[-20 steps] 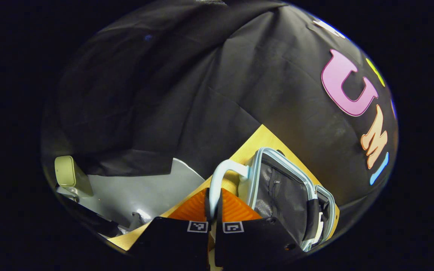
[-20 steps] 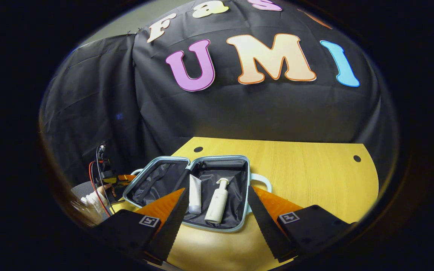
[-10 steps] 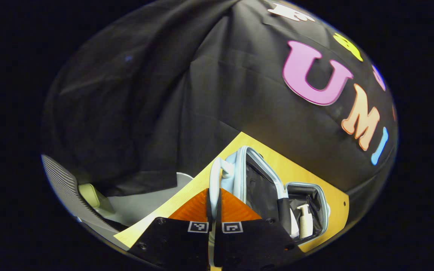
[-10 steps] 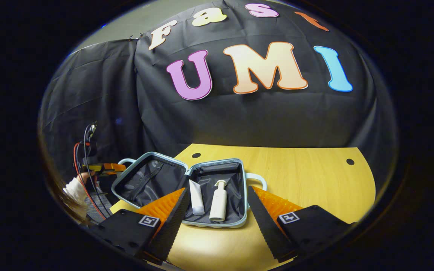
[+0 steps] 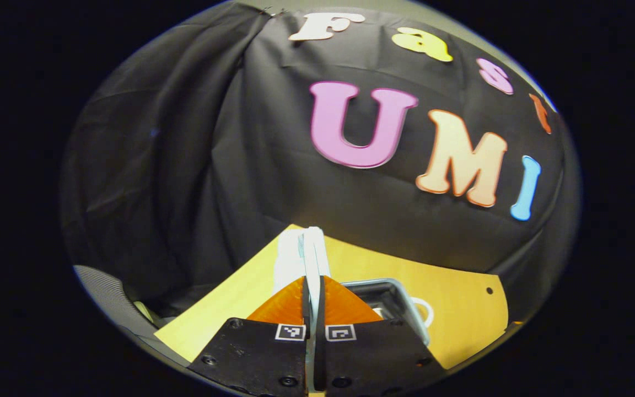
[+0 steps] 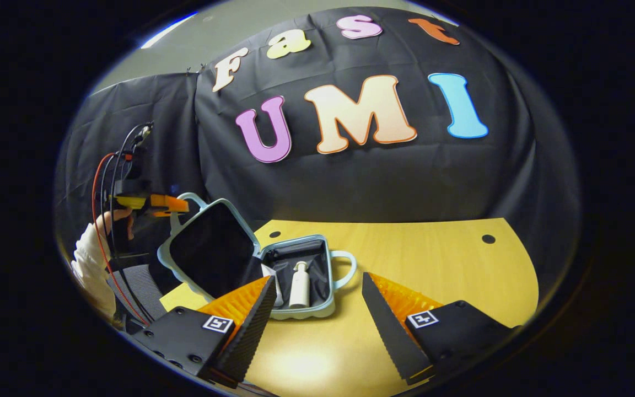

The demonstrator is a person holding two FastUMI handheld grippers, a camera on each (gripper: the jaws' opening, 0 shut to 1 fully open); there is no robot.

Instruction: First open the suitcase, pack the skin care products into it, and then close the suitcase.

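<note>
Right gripper view: the suitcase [image 6: 295,300] sat on the wooden table [image 6: 433,264], its lid [image 6: 207,251] raised about halfway by the left gripper [image 6: 177,205], pinched shut on the lid's handle [image 5: 313,259]. A bottle [image 6: 299,277] lay inside. The right gripper [image 6: 317,314] hovered near, jaws wide.

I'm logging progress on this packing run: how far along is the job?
Done: the suitcase is open, with a pump bottle and a tube lying in its base. In hand: the left gripper is shut on the lid's handle, with the lid raised partway. The right gripper is open, holding nothing. Left: bringing the lid down shut.
</note>
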